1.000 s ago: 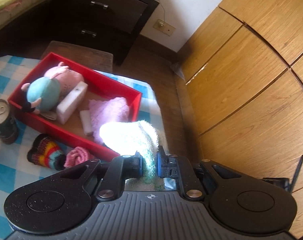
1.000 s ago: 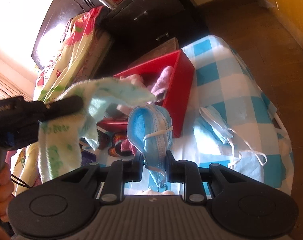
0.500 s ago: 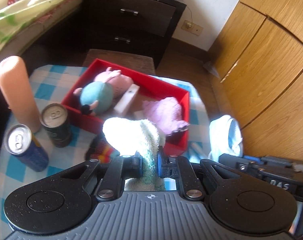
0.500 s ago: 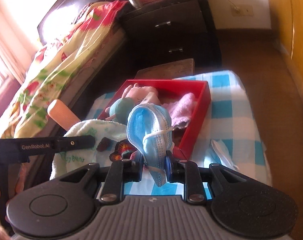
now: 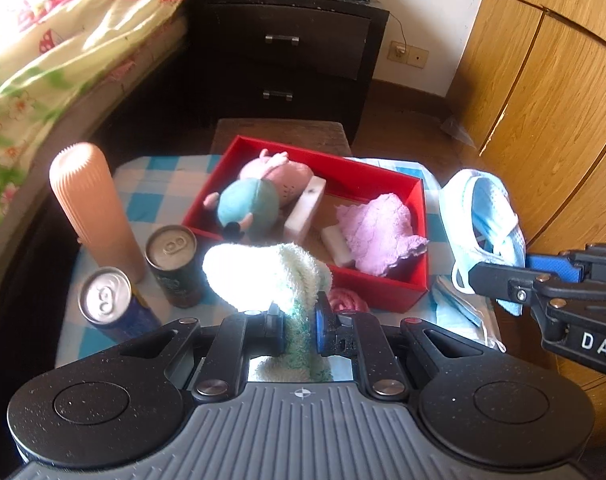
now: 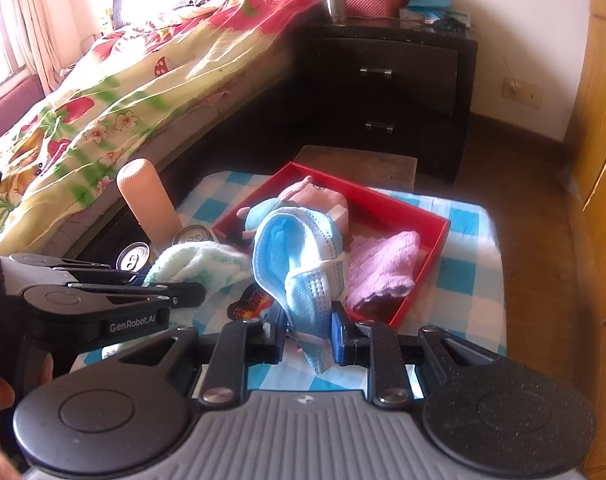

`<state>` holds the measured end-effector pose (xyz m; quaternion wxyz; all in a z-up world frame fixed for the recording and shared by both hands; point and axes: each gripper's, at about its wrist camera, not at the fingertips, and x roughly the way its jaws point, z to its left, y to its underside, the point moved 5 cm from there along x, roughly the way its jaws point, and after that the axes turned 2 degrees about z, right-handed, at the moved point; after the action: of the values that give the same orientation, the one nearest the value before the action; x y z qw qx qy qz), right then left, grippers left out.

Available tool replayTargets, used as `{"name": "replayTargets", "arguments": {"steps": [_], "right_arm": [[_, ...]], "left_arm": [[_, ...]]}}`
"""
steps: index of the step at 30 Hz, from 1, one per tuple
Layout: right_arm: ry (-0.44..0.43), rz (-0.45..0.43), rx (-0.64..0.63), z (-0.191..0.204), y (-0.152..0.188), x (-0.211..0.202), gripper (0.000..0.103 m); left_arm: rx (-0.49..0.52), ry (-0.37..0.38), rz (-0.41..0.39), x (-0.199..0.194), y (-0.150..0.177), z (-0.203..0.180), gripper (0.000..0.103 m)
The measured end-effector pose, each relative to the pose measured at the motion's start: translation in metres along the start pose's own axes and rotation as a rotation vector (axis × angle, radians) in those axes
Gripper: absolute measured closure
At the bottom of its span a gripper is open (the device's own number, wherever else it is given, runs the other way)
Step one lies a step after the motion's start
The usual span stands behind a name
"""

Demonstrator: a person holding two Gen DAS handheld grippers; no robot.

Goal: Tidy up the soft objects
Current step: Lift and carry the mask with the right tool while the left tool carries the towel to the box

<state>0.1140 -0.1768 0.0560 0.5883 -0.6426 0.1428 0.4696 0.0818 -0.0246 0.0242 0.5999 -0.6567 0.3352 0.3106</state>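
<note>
My left gripper is shut on a pale green towel and holds it above the table, in front of the red tray. My right gripper is shut on a blue face mask, held to the right of the tray; it shows in the left wrist view too. The tray holds a pink and teal plush toy, a pink cloth and white sponges. A rainbow knitted piece and a pink knitted piece lie on the checked tablecloth before the tray.
Two drink cans and a tall peach bottle stand left of the tray. Another mask lies at the table's right edge. A bed is to the left, a dark nightstand behind, wooden wardrobe doors to the right.
Both grippers have pulled back and risen with their loads still held. The left view has swung left, bringing the cans and bottle into view. The towel now hangs lower beside the mask.
</note>
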Motion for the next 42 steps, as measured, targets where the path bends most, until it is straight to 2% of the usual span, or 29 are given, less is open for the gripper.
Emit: {"name": "replayTargets", "arguments": {"steps": [4, 16, 24, 31, 42], "right_arm": [[0.031, -0.025, -0.004, 0.001, -0.015, -0.005, 0.102], [0.103, -0.119, 0.01, -0.019, -0.069, -0.027, 0.102], [0.125, -0.125, 0.029, -0.033, -0.095, -0.011, 0.102], [0.119, -0.083, 0.039, -0.042, -0.106, 0.026, 0.102], [0.116, 0.09, 0.049, -0.057, -0.098, 0.106, 0.102]], "left_arm": [[0.028, -0.038, -0.037, -0.007, -0.016, -0.006, 0.091], [0.055, -0.079, -0.104, -0.014, -0.07, -0.027, 0.09], [0.075, -0.116, -0.127, -0.005, -0.106, -0.038, 0.089], [0.071, -0.144, -0.101, 0.029, -0.122, -0.033, 0.088], [0.083, -0.173, 0.025, 0.1, -0.117, -0.023, 0.085]]}}
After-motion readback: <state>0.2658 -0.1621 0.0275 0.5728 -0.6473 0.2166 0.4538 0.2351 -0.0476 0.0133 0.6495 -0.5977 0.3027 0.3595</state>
